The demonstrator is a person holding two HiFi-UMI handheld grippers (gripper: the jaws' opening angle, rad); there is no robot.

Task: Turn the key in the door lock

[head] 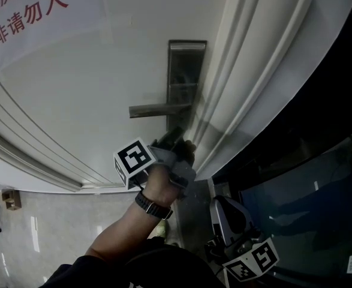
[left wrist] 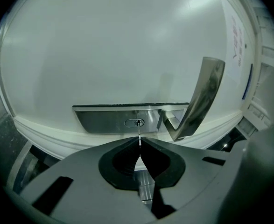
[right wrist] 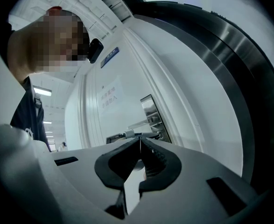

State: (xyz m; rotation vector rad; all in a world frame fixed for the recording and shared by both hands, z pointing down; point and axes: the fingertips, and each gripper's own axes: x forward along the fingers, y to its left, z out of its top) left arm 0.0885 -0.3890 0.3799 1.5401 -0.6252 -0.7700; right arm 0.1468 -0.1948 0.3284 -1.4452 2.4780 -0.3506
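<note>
A paper sign at the upper left of the head view carries red characters: the lower row reads 非请勿入, and the upper row, cut by the frame edge, begins 库房重. In the left gripper view the same red writing shows at the far right edge, too warped to read. In the right gripper view a small blue label sits higher on the frame; its print is too small to make out. The sign hangs on a smooth white door with moulded ridges along its edge. Near the frame's centre is a long brushed-metal lock plate with a flat lever handle pointing left. The key shows edge-on as a thin bright sliver just below the middle of the left gripper view. It stands in the oval keyhole of the plate and runs back into the left gripper. That gripper's dark rubber-lined jaws are closed tight on the key's near end. In the head view the left gripper meets the door just below the lever. Its marker cube and the hand, with a dark wristwatch, lie beneath it. The right gripper has its jaws pressed together on nothing. It sits at the lower right of the head view, well apart from the lock.
</note>
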